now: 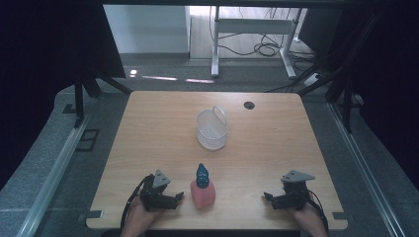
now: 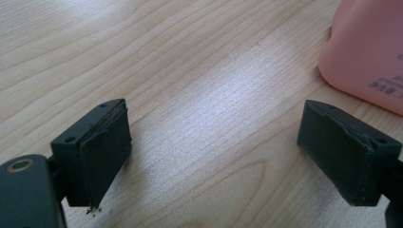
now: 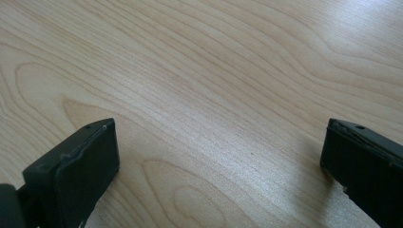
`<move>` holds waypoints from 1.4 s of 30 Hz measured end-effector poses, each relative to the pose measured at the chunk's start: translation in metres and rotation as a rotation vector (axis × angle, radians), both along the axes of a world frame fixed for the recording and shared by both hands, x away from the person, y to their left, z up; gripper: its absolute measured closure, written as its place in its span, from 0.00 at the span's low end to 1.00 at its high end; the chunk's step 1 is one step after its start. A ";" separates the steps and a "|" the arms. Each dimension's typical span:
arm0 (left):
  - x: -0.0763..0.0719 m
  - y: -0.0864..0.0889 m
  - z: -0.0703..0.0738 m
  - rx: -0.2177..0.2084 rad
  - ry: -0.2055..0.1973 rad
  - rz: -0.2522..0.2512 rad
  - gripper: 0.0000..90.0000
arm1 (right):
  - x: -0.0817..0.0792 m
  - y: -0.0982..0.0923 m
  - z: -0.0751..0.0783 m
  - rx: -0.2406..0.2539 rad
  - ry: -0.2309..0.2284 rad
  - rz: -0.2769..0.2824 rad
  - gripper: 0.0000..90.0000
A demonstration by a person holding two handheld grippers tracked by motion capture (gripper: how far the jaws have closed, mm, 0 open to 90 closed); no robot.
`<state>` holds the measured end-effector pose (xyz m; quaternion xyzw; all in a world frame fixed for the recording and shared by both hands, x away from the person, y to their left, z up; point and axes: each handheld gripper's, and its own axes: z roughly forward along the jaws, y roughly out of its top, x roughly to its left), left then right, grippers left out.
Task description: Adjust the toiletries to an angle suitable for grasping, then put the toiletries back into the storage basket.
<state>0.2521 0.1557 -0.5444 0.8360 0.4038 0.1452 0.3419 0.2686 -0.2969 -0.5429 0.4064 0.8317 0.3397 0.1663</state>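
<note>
A: Where's the squat pink plastic bottle with the blue nozzle cap [image 1: 202,190]?

B: Upright on the pale wood-grain table [image 1: 276,143], near its front edge, just beside the tips of the left gripper [image 1: 179,196]. From the high view the tips point toward its pink body, with a small gap between; I see no contact.

A: And from the left gripper view?

B: The bottle [image 2: 368,52] sits ahead of the right-hand jaw, off to that side, not between the jaws. There's dark print on its lower wall. The left gripper [image 2: 214,142] stands spread wide, bare wood between the pads, gripping nothing.

A: The other one?

B: The right gripper [image 1: 267,196] is well apart from the bottle, on the opposite side of it, low over the table, tips pointing back toward the bottle. In its own view the right gripper [image 3: 218,156] is also spread wide, with bare tabletop in the gap.

A: Anything farther out?

B: A white perforated plastic basket with a hoop handle [image 1: 212,129], well beyond both sets of fingertips, near the table's middle. Farther still, a small dark round cable port [image 1: 249,105] near the far edge
</note>
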 end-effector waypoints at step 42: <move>-0.001 0.001 0.006 0.025 0.039 -0.011 0.14 | 0.000 0.000 0.000 0.001 0.000 -0.001 0.00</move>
